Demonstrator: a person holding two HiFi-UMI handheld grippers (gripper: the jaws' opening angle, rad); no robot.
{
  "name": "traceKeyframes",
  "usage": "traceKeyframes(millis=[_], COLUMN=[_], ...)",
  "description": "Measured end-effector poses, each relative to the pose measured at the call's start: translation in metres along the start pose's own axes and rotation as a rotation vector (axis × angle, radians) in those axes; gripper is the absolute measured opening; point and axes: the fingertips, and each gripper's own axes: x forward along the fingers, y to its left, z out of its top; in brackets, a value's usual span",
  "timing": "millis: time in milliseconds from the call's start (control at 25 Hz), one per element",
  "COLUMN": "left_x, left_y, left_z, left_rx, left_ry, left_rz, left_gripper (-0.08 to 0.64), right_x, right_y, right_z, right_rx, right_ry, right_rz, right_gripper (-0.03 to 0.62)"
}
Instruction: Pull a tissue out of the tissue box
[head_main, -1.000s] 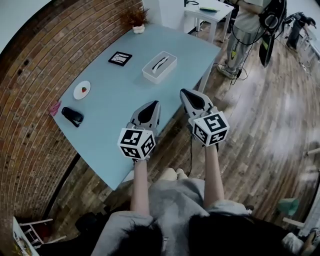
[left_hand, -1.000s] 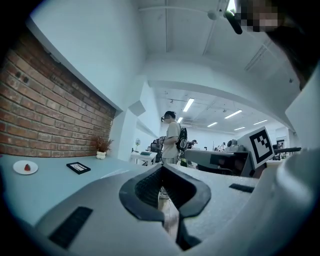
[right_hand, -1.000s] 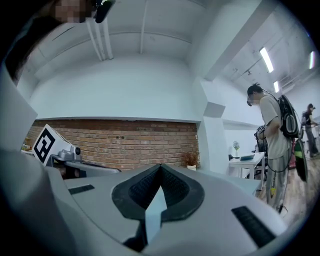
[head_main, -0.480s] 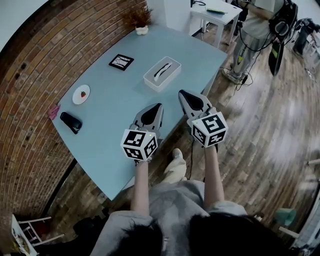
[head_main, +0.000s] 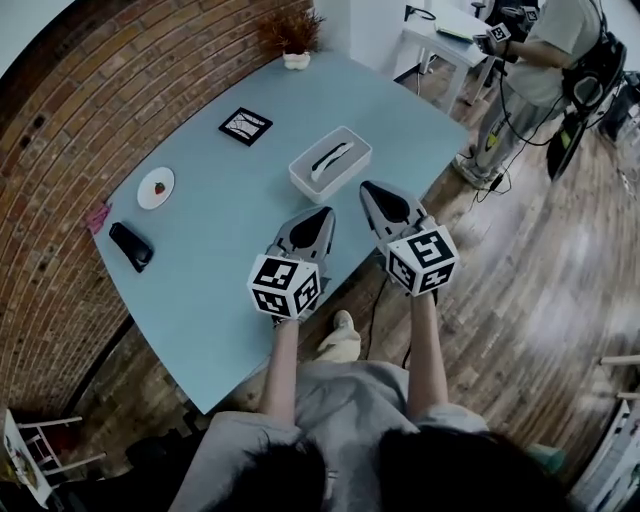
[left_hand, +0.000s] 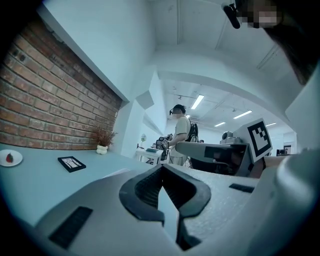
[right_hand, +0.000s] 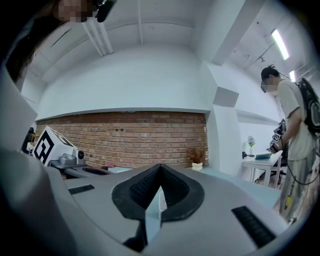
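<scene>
Fingers (left_hand: 144, 191) pressed together on my left gripper (head_main: 324, 213) and right gripper (head_main: 367, 187), both empty; tissue box (head_main: 330, 163) sits just ahead on the counter (head_main: 215, 235), slot up.

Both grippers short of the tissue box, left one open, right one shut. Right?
No. The left gripper is shut too: the left gripper view shows its jaws meeting, nothing between them. The right gripper is shut, and both are short of the tissue box.
</scene>
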Motion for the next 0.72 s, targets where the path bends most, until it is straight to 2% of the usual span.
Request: traceKeyframes(millis=[360, 440, 600, 720], left_x=[0.036, 0.046, 0.067, 0.078], left_y=[0.034, 0.041, 0.048, 0.050], left_z=[-0.004, -0.006, -0.014, -0.016], left_rx=[-0.032, -0.051, -0.072, -0.068], left_ry=[0.023, 0.023, 0.038, 0.048], left_rz=[0.053, 0.064, 0.064, 0.067], left_gripper=[0.003, 0.003, 0.003, 0.003], right_x=[0.040, 0.047, 0.055, 0.064], right_y=[-0.034, -0.045, -0.072, -0.082], right_z=[-0.003, -0.006, -0.012, -0.018], right_rx=[-0.034, -0.055, -0.069, -0.074], right_ry=[0.057, 0.084, 0.097, 0.109], right_rz=[0.092, 0.090, 0.028, 0.036], right_gripper=[0.000, 0.000, 0.000, 0.000])
